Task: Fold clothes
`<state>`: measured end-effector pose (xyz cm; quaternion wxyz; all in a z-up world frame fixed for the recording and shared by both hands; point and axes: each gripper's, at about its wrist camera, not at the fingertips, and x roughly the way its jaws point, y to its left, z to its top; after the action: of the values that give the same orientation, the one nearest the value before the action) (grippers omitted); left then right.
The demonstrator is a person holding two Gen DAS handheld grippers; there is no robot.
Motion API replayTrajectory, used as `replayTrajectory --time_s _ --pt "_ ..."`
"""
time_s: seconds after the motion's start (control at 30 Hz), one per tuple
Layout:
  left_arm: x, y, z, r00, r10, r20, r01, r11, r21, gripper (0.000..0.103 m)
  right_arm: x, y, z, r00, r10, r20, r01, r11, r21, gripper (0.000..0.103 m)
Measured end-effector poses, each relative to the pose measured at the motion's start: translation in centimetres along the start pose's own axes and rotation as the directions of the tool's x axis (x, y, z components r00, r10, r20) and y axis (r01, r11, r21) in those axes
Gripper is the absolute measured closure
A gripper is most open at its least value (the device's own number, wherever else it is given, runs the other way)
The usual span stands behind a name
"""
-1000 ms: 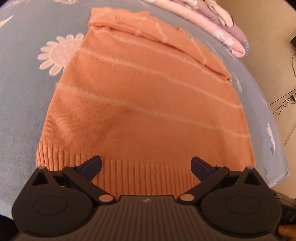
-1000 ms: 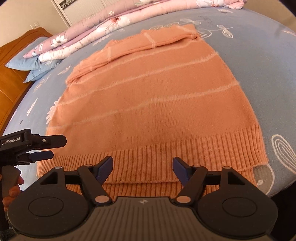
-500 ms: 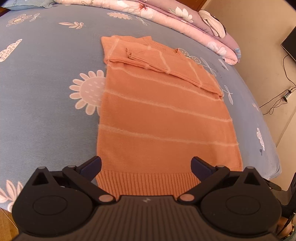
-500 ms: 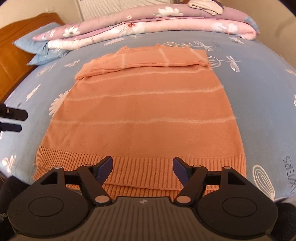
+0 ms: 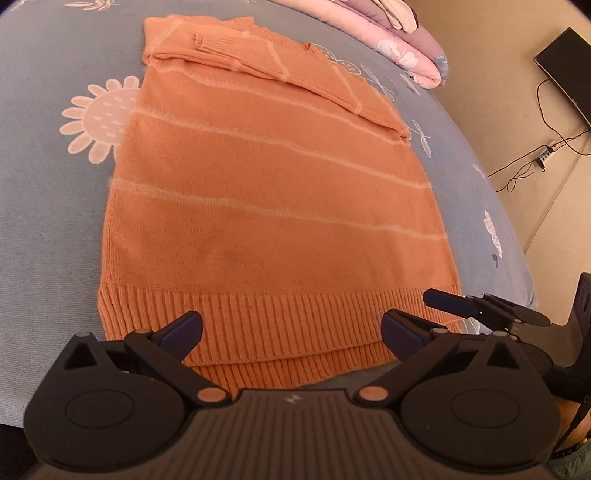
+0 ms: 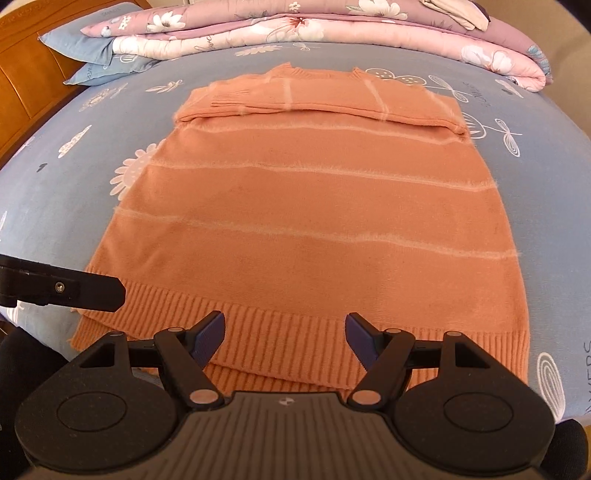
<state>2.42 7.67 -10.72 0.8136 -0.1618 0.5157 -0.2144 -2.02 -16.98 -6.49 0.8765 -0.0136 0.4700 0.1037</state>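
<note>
Sweater [image 5: 273, 206]: orange knit with pale stripes, lying flat on the bed [image 5: 48, 206]; sleeves folded across the chest at the far end.
Left wrist view, ribbed hem [image 5: 280, 325]: nearest edge of the sweater, two layers showing, the lower one slightly offset.
Left wrist view, left gripper [image 5: 291, 330]: above the hem; fingers [image 5: 183, 330] spread wide apart, nothing between them.
Left wrist view, right gripper [image 5: 454, 301]: one dark finger enters from the right, near the hem's right corner.
Left wrist view, background: folded pink quilt [image 5: 402, 48] at the far edge of the bed; cables [image 5: 532, 158] on the floor to the right.
Right wrist view, sweater [image 6: 306, 206]: centred on the blue patterned bed [image 6: 554, 177], hem nearest, folded sleeves farthest.
Right wrist view, right gripper [image 6: 284, 332]: over the hem's middle; fingers [image 6: 210, 332] apart, gripping nothing.
Right wrist view, left gripper [image 6: 92, 291]: a dark finger reaches in from the left, over the hem's left corner; contact cannot be judged.
Right wrist view, background: quilts [image 6: 314, 26] stacked along the far side, blue pillow [image 6: 88, 48], wooden headboard [image 6: 18, 85] at left.
</note>
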Motion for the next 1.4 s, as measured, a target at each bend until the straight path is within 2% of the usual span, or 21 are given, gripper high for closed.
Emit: replayTrajectory --time_s 0.1,0.17,0.27,0.43,0.57,0.7,0.77,0.97,1.2,1.4 --pt "-0.9 1.0 0.7 0.999 -0.005 0.031 0.007 0.999 -0.04 0.001 -1.0 0.7 -0.5 0.997 0.054 0.048 -0.048 0.992 -0.119 0.027" --pt "-1.9 1.6 1.6 0.998 0.011 0.064 -0.008 0.999 -0.049 0.001 -1.2 2.2 -0.7 0.994 0.093 0.059 -0.075 0.963 -0.26 0.027" --pt "-3.1 2.2 2.9 0.992 0.088 0.085 -0.087 0.996 -0.012 0.001 -0.9 5.1 -0.8 0.99 0.137 0.02 -0.114 0.885 -0.452 0.027" --pt "-3.6 3.0 3.1 0.983 0.171 0.066 -0.176 0.982 0.074 0.001 -0.1 9.3 -0.8 0.982 0.187 -0.04 -0.17 0.757 -0.631 0.027" --pt "-3.8 3.6 3.0 0.979 0.197 0.049 -0.202 0.972 0.122 0.001 0.8 11.0 -0.7 0.97 0.223 -0.097 -0.227 0.687 -0.69 0.029" --pt "-4.5 4.5 3.2 0.975 0.213 0.056 -0.218 0.967 0.134 0.001 2.0 12.5 -1.0 0.97 0.205 -0.134 -0.233 0.607 -0.76 0.055" --pt "-4.7 5.0 3.2 0.975 0.213 0.058 -0.219 0.967 0.132 0.001 2.5 13.0 -1.3 0.967 0.201 -0.155 -0.243 0.563 -0.79 0.06" --pt "-4.6 5.8 2.8 0.978 0.204 0.044 -0.209 0.963 0.172 0.001 2.6 14.7 -2.7 0.96 0.206 -0.189 -0.262 0.429 -0.864 0.06" --pt "-4.6 5.9 2.4 0.977 0.211 0.031 -0.213 0.949 0.234 0.001 2.8 15.3 -3.8 0.984 0.139 -0.108 -0.144 0.28 -0.949 0.06" --pt "-4.5 6.3 2.0 0.977 0.211 0.02 -0.21 0.946 0.246 0.001 2.3 14.8 -4.6 0.992 0.101 -0.081 -0.102 0.226 -0.969 0.06"
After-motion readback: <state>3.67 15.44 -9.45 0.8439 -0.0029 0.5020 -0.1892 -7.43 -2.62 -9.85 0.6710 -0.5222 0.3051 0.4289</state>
